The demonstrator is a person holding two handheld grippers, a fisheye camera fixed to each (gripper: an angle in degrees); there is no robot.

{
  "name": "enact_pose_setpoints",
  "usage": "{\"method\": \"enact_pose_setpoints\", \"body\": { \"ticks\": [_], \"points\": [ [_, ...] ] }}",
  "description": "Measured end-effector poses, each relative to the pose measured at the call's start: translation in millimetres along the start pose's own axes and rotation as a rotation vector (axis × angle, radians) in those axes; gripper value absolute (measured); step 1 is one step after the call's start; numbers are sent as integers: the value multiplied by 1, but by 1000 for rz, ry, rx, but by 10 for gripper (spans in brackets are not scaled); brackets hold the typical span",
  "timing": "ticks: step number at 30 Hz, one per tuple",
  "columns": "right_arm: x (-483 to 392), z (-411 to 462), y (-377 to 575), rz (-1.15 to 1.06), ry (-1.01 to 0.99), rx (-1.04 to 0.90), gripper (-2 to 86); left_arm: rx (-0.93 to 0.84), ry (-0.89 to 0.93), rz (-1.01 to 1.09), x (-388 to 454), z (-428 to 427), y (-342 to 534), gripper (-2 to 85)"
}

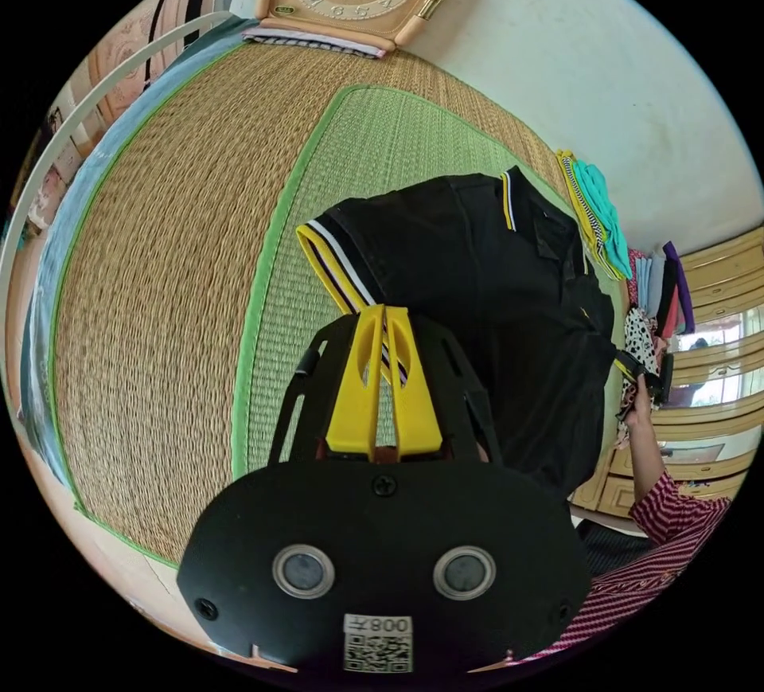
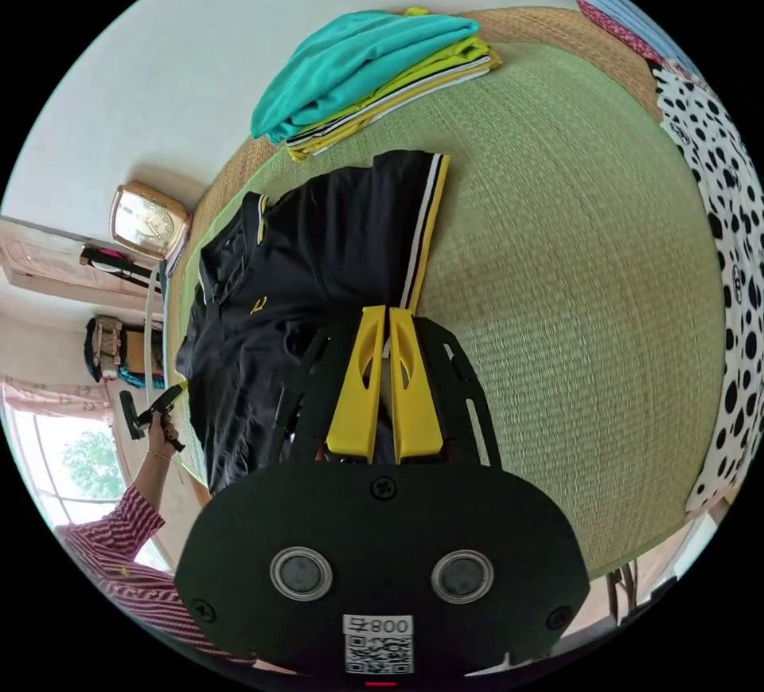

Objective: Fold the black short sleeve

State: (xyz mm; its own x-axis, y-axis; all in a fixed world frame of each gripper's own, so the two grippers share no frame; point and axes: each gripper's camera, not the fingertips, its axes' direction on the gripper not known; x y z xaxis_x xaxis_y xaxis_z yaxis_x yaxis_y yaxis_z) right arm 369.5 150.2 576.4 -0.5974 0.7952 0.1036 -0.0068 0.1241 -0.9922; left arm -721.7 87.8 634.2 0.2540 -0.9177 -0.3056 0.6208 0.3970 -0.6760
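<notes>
Left tool [image 1: 384, 318] on shirt sleeve [image 1: 338, 262]

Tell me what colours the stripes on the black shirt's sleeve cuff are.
Yellow, white and black stripes on the sleeve cuff of the black shirt, clearest in the left gripper view.

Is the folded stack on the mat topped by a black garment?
No, the folded stack is topped by a teal garment, with yellow and striped layers beneath.

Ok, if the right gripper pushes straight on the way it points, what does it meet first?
The black shirt itself: the right gripper is already shut on its striped sleeve cuff. Beyond lies the folded clothes pile, though depth is unclear.
</notes>
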Motion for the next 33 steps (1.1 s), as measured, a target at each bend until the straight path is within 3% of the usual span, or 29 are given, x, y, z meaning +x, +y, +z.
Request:
{"method": "enact_pose_setpoints", "body": {
  "ticks": [6,11,19,25,33],
  "points": [
    [-44,-35,-22,-73,-26,170,1,140,81,22,8,-24,-9,2],
    [-145,9,-83,-296,-13,101,0,107,168,96,33,7,-44,1],
    [-274,127,-184,-488,242,-28,0,64,279,172,56,53,-90,1],
    [-297,183,-245,-477,455,-55,0,44,332,215,61,77,-110,1],
    [-287,193,-263,-484,547,-24,-1,21,371,231,54,102,-128,1]
  ]
}}
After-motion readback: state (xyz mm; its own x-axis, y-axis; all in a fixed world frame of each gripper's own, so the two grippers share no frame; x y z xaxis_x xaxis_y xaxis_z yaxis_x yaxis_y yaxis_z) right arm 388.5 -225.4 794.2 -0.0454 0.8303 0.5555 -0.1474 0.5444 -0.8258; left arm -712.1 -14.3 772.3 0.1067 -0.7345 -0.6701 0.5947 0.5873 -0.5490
